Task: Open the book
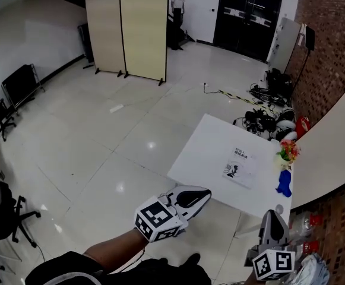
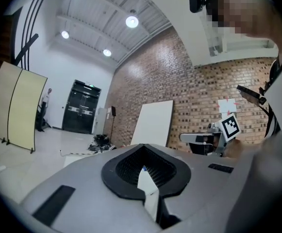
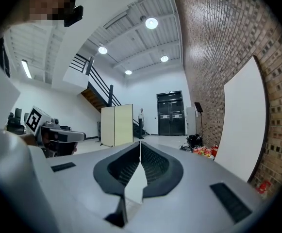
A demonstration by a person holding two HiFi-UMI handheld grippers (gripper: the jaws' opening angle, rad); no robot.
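Left gripper [image 1: 203, 195] is clenched, jaws pressed together with nothing between them, and it hangs on the near side of the white counter [image 1: 202, 147], nose pointing toward it. Far off to the left, a beige folding screen [image 1: 127, 31] stands on the tiled floor, with a person [image 1: 178, 0] beyond it, well away from the action. Moving right, here's the one that matters: the book [image 1: 241, 164] lies flat and closed on the counter, cover up, toward the counter's right side and well apart from both grippers. Just right of it, at the counter's right edge, sit a colourful bunch of small things [image 1: 288, 152] and a blue object [image 1: 284, 183]; what they are I can't make out. Further right and nearer, the right gripper [image 1: 273, 218] is clenched as well, jaws together and empty, aimed at the counter's near right corner.

So this looks like the approach, with nothing touched and the cover not yet lifted. Next up, I'd say, both grippers need to reach over the counter. One gripper should part its jaws or slip a tip under the cover's free edge, while the other steadies the book so it doesn't slide toward those things at the right edge.
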